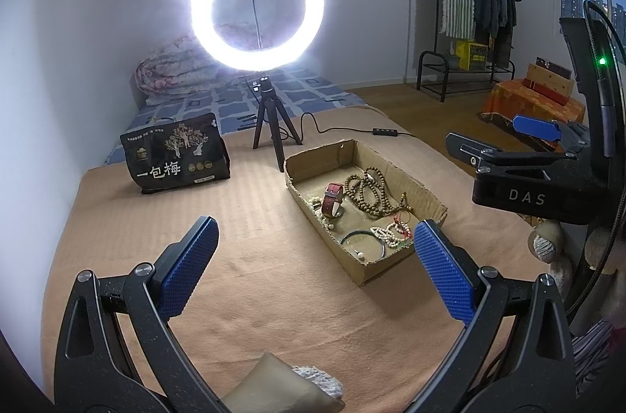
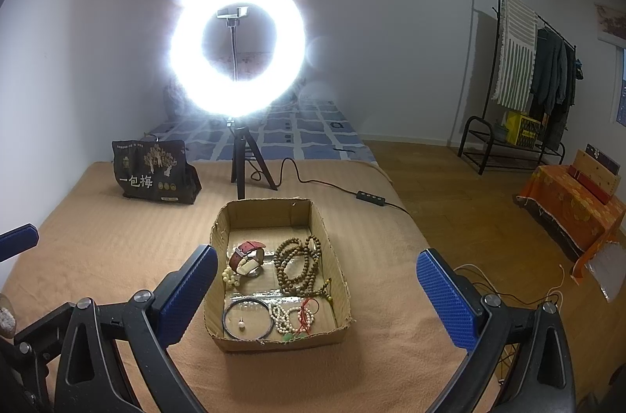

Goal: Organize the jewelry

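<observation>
A shallow cardboard box (image 1: pixel 424 192) (image 2: pixel 339 272) lies on the tan blanket. It holds a red-strapped watch (image 1: pixel 332 198) (image 2: pixel 245 256), brown wooden bead strands (image 1: pixel 367 190) (image 2: pixel 299 264), a white bead bracelet with red cord (image 1: pixel 391 232) (image 2: pixel 291 318), a dark bangle (image 1: pixel 362 241) (image 2: pixel 246 319) and a small pearl (image 2: pixel 242 325). My left gripper (image 1: pixel 315 262) is open and empty, left of the box. My right gripper (image 2: pixel 317 288) is open and empty, with the box between its fingers and beyond; its body also shows in the left wrist view (image 1: pixel 532 174).
A lit ring light on a small tripod (image 1: pixel 258 10) (image 2: pixel 236 45) stands behind the box, its cable and switch (image 2: pixel 369 196) trailing right. A black snack bag (image 1: pixel 176 155) (image 2: pixel 154 170) stands at back left. A clothes rack (image 2: pixel 524 69) and an orange-draped stand (image 2: pixel 575 202) are on the floor at right.
</observation>
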The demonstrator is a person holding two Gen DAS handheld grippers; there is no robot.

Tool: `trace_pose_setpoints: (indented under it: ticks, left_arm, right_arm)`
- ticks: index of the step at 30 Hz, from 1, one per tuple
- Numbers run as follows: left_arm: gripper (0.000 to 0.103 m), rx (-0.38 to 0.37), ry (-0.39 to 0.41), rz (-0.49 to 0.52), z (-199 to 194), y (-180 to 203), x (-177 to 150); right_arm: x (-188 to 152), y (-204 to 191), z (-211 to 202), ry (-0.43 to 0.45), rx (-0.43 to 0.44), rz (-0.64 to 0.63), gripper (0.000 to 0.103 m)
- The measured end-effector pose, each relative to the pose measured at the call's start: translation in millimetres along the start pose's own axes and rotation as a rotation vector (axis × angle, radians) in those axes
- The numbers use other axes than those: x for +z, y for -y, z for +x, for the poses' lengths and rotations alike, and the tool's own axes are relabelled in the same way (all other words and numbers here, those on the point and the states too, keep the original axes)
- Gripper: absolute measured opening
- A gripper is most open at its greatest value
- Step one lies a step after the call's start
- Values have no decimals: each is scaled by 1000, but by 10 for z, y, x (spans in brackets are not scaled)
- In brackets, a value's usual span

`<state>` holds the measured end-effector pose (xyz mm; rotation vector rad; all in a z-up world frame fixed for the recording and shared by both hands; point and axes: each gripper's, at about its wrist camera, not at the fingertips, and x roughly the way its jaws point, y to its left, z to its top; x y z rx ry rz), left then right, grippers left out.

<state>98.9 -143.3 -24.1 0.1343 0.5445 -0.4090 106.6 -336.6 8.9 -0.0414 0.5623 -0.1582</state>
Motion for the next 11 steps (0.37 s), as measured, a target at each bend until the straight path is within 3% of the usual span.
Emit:
trace_pose_setpoints:
  ticks: [11]
  left_arm:
    - [102, 17, 18, 19, -24, -11, 13]
  right_arm:
    - [-10, -3, 14, -5, 1, 0, 103]
